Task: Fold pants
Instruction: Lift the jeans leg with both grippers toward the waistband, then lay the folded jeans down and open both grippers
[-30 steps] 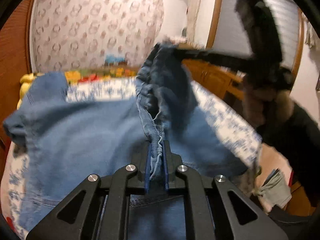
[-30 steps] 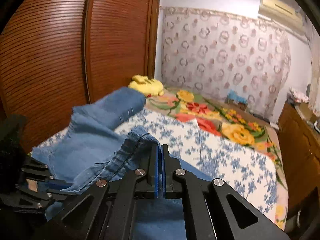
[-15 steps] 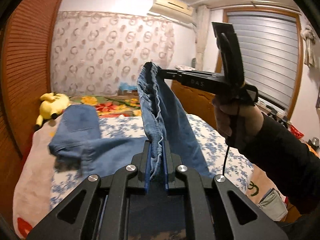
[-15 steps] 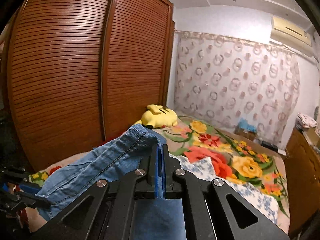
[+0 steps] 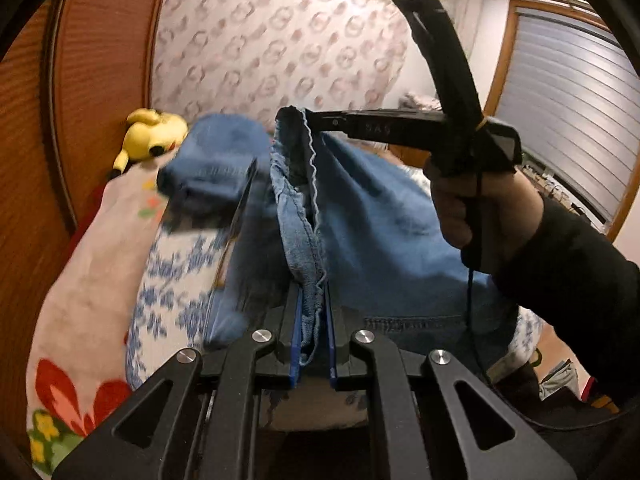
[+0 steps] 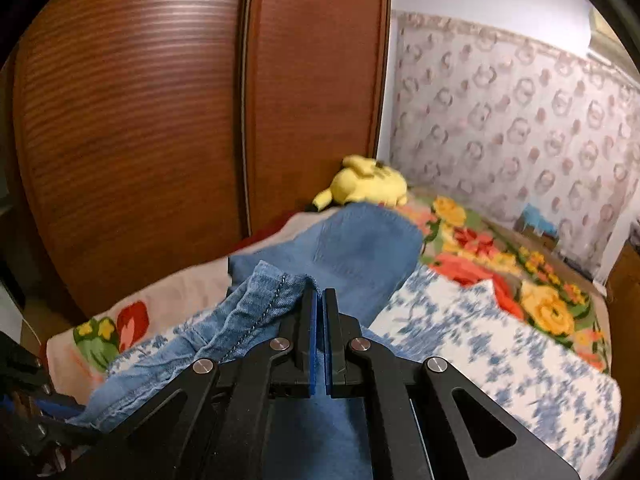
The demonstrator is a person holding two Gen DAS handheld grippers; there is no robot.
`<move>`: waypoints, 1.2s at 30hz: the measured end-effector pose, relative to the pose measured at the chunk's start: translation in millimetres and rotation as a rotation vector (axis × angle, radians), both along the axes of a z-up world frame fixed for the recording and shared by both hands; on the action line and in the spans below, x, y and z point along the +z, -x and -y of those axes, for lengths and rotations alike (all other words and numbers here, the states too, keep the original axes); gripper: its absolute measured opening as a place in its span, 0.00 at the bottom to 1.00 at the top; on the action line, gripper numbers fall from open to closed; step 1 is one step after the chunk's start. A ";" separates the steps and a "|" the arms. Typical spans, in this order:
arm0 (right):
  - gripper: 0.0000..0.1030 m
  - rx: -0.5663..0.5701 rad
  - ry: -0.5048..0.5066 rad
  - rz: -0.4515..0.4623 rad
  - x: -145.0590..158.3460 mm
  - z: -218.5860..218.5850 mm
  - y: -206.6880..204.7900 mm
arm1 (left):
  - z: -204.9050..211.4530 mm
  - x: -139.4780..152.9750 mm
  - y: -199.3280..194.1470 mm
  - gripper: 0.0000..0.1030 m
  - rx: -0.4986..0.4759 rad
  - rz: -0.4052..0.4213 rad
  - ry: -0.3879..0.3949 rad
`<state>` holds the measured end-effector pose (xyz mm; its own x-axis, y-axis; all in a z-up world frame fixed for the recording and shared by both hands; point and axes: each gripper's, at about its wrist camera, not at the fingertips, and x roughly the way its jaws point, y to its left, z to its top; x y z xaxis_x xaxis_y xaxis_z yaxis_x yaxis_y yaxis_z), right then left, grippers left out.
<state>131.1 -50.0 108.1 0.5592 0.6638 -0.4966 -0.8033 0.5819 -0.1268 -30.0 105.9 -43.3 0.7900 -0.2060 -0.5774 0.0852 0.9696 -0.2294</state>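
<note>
Blue denim pants (image 5: 372, 224) hang lifted above the bed, held by both grippers along one edge. My left gripper (image 5: 313, 300) is shut on the lighter denim edge near its hem. My right gripper (image 5: 310, 118) shows in the left wrist view, held by a hand, shut on the same edge higher up. In the right wrist view my right gripper (image 6: 319, 300) is shut on a stitched fold of the pants (image 6: 360, 252). A loose part of the pants (image 5: 216, 168) is bunched on the bed at the left.
The bed (image 6: 500, 360) carries a blue-and-white floral sheet over a flowered blanket. A yellow plush toy (image 6: 368, 182) lies by the brown wardrobe (image 6: 160, 120). A patterned curtain (image 5: 272, 48) hangs behind. A window with blinds (image 5: 572, 104) is at the right.
Both grippers have carried the pants toward the wardrobe side of the bed, and both views have tilted downward. The denim between them has spread wider. Both stay shut on the cloth.
</note>
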 end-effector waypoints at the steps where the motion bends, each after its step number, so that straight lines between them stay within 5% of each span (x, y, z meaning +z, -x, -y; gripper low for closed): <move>1: 0.02 0.000 0.010 -0.011 -4.4 -2.6 -2.3 | 0.2 -4.5 0.1 0.11 0.002 -0.011 0.000; 5: 0.03 -0.002 0.032 -0.090 -11.4 -14.5 -17.1 | -0.1 -14.9 0.6 0.11 0.008 -0.037 0.001; 10: 0.46 -0.030 0.000 -0.085 19.2 -4.0 -17.4 | 0.1 -18.6 -1.2 0.13 0.012 -0.056 0.006; 11: 0.47 -0.042 -0.011 -0.079 24.9 5.8 -15.7 | 0.2 -19.2 -1.1 0.15 0.012 -0.058 0.010; 17: 0.50 -0.148 0.022 -0.068 42.3 78.3 -27.6 | -4.1 -18.1 -7.6 0.47 0.025 -0.055 0.019; 25: 0.50 -0.283 0.090 -0.202 13.9 131.9 -44.3 | -0.9 -20.8 -12.4 0.48 0.048 -0.061 -0.005; 36: 0.50 -0.322 0.052 -0.396 -41.6 126.7 -75.3 | -0.5 -29.3 -17.9 0.48 0.068 -0.082 -0.037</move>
